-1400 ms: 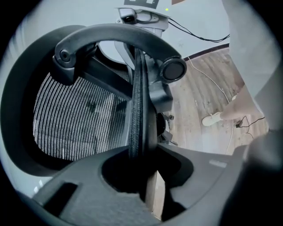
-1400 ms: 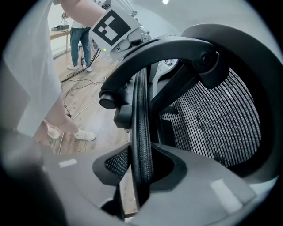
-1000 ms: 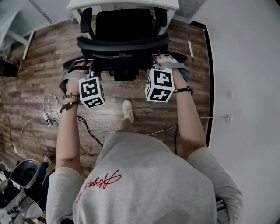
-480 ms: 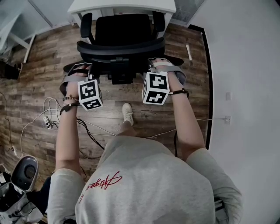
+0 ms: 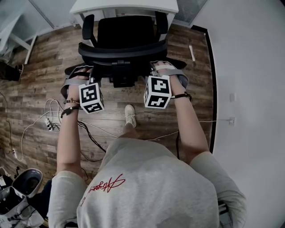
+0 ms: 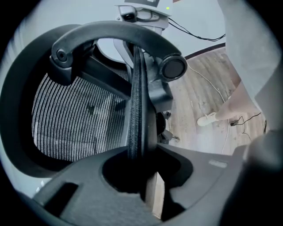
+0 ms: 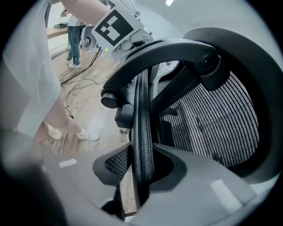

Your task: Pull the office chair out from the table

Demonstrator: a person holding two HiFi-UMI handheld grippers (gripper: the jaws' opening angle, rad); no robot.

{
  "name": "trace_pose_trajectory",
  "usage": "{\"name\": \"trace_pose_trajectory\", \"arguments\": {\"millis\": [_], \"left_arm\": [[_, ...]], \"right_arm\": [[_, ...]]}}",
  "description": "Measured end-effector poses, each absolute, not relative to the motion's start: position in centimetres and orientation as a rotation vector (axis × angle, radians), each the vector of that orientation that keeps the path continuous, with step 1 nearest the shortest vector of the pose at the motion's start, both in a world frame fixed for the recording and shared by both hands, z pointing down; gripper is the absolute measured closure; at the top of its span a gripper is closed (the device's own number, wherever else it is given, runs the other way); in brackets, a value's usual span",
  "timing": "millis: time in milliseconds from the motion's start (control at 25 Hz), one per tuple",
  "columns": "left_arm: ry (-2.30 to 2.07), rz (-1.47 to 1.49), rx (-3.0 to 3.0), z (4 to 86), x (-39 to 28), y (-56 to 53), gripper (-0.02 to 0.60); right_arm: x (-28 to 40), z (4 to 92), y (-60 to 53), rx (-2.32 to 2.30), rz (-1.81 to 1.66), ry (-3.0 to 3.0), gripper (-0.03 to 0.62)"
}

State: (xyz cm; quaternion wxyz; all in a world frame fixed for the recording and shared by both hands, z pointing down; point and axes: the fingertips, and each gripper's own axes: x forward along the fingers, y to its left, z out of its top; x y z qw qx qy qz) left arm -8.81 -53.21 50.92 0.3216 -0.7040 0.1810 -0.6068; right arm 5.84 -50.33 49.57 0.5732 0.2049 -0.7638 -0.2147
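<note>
Overhead, I saw the chair (image 5: 127, 31) close up at the table (image 5: 124, 5). Only the gripper views showed my left gripper (image 6: 140, 165) and right gripper (image 7: 142, 174) each clamped on its backrest rim (image 6: 136, 110).

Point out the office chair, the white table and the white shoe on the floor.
office chair (image 5: 127, 31), head view, on the black seat.
white table (image 5: 129, 5), head view, on the near part of its top.
white shoe (image 5: 130, 114), head view, on the middle of its upper.

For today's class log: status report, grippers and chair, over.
Shut on chair back: left hand-held gripper, right hand-held gripper. Chair close to table. Behind it, cables on floor.
</note>
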Motion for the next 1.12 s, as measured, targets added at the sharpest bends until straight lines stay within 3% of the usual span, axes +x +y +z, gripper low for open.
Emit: {"name": "trace_pose_trajectory", "arguments": {"millis": [1120], "left_arm": [[0.507,-1.563,-1.82,51.1,-9.4,-43.9,0.503]], "right_arm": [[5.3,49.8,-41.1,0.485,-0.544,-1.78,0.485]]}}
